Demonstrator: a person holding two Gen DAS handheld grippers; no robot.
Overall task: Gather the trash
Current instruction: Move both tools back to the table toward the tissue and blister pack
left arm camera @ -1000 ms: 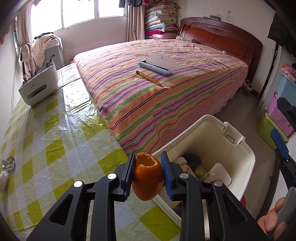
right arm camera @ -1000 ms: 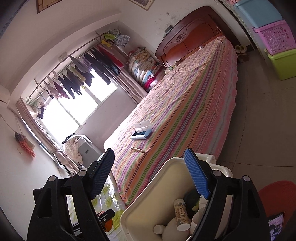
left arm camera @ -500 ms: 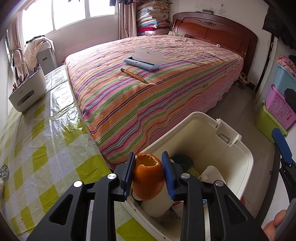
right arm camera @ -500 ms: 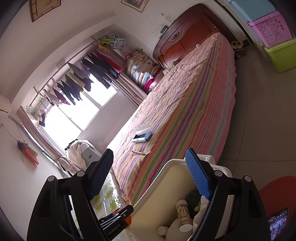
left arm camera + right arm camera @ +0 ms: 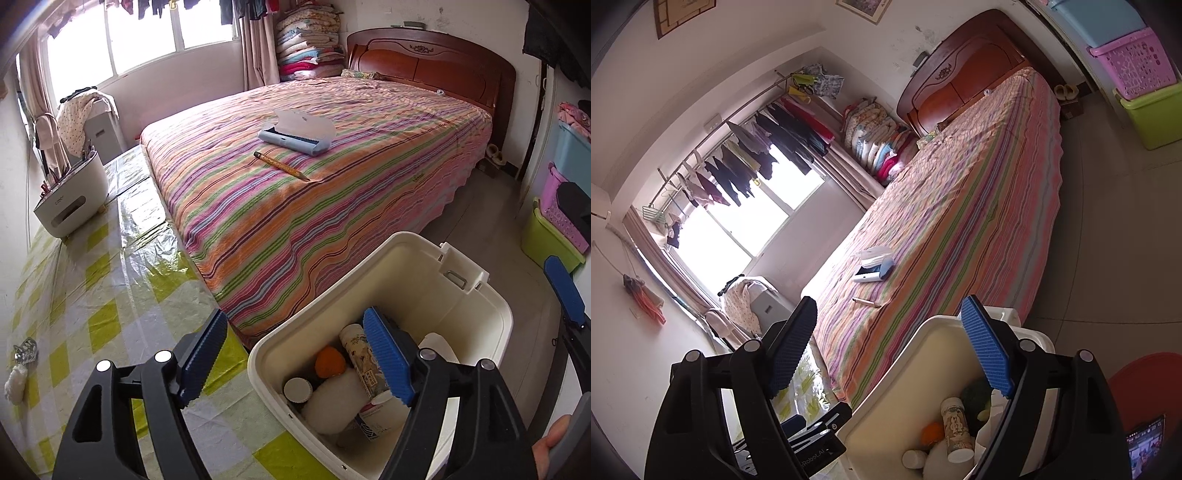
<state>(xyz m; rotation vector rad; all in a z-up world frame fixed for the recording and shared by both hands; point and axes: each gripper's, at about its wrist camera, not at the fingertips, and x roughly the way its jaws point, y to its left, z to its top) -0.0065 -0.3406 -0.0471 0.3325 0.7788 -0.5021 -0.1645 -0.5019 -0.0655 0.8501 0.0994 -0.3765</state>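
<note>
Left gripper [image 5: 295, 354] jaws spread over white bin [image 5: 495, 295], orange peel [image 5: 330, 362] inside, right gripper [image 5: 890, 347] jaws spread, empty.

L gripper [image 5: 295, 360] & R gripper [image 5: 890, 347]: jaws wide apart, empty.

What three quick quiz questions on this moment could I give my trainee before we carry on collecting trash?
1. True or false: the left hand-held gripper is open and holds nothing.
2. Where does the orange peel lie? A) on the bed B) inside the white bin C) on the checked tablecloth
3. Fill in: on the striped bedspread, the pencil lies just in front of a light blue ____.

Key:
1. True; its jaws are spread wide over the bin.
2. B; it sits among a bottle and other trash.
3. case, with its lid open.
</note>
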